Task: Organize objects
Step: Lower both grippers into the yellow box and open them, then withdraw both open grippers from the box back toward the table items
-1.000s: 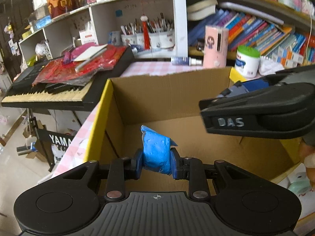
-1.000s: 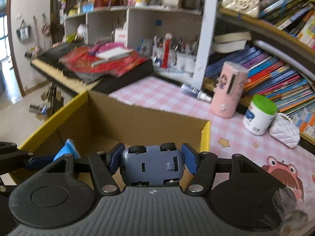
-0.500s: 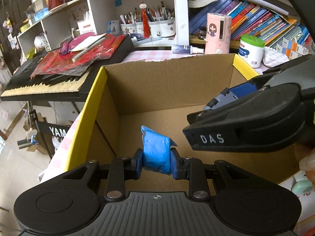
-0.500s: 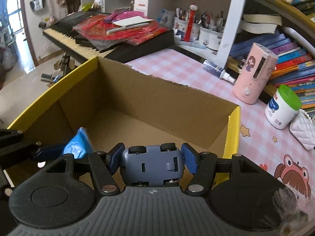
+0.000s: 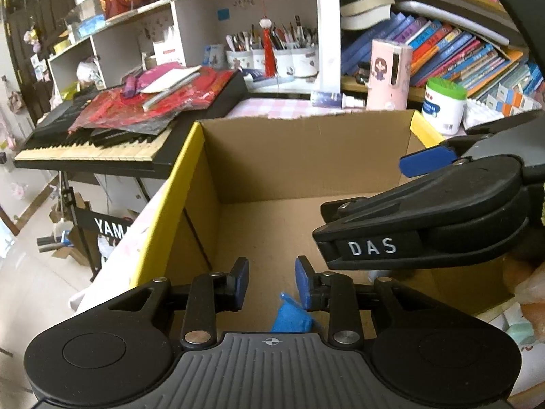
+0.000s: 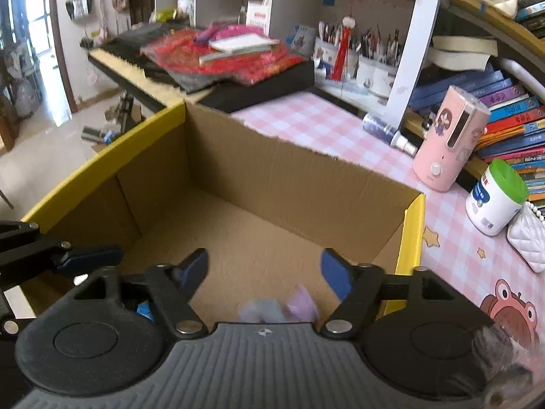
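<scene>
Left gripper [image 5: 271,283]: jaws opening, nothing pinched; one crumpled blue packet [image 5: 289,317] lies below them in the one open brown cardboard box with yellow flaps [image 5: 306,156]. Right gripper [image 6: 265,269]: jaws opening, bare between; one blurred grey-and-pink toy car [image 6: 276,308] sits on the box floor beneath. A second ago each gripper clamped its item; both are now released.

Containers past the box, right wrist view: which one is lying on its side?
The spray bottle, flat on the pink checked cloth. The pink canister and the green-lidded tub stand upright.
</scene>
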`<action>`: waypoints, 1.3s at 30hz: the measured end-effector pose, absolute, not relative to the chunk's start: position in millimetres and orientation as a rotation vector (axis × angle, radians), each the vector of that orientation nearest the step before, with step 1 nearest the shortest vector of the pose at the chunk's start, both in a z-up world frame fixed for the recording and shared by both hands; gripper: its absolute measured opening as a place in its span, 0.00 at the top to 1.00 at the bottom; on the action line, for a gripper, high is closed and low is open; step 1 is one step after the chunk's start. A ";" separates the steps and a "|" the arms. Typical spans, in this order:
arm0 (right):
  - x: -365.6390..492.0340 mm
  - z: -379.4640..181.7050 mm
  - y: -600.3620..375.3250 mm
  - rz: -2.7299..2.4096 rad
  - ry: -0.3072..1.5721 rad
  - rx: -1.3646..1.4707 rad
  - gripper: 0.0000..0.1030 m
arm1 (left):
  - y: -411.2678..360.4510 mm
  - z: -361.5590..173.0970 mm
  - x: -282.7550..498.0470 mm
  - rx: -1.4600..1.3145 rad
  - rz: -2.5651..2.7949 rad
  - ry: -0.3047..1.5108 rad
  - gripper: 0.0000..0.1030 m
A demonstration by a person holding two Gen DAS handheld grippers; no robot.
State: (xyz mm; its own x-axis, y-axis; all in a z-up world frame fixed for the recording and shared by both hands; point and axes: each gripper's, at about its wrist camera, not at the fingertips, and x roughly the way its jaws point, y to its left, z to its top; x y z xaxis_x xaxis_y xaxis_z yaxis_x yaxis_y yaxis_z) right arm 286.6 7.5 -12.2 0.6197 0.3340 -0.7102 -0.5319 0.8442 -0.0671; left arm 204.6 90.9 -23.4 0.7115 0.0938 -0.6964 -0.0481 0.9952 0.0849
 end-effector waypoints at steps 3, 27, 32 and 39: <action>278.3 -7.0 1.1 0.473 0.713 -0.256 0.24 | 90.0 -16.2 195.9 0.064 0.074 0.745 0.67; 140.6 20.9 -40.9 0.160 0.443 -0.106 0.24 | 134.6 5.0 92.3 -0.070 0.170 0.624 0.32; 116.8 6.3 -32.6 0.157 0.501 -0.109 0.24 | 140.7 -6.1 72.6 -0.089 0.157 0.674 0.32; 83.3 -8.8 -25.8 0.154 0.565 -0.115 0.24 | 145.2 -15.7 41.1 -0.080 0.149 0.715 0.31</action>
State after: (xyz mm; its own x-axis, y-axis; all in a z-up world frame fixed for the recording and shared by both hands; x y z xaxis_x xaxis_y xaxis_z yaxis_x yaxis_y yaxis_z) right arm 83.3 -25.8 -8.8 0.8334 0.1138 -0.5409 -0.1769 0.9820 -0.0659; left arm 41.1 145.2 -15.7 0.7448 0.1084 -0.6584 -0.1630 0.9864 -0.0220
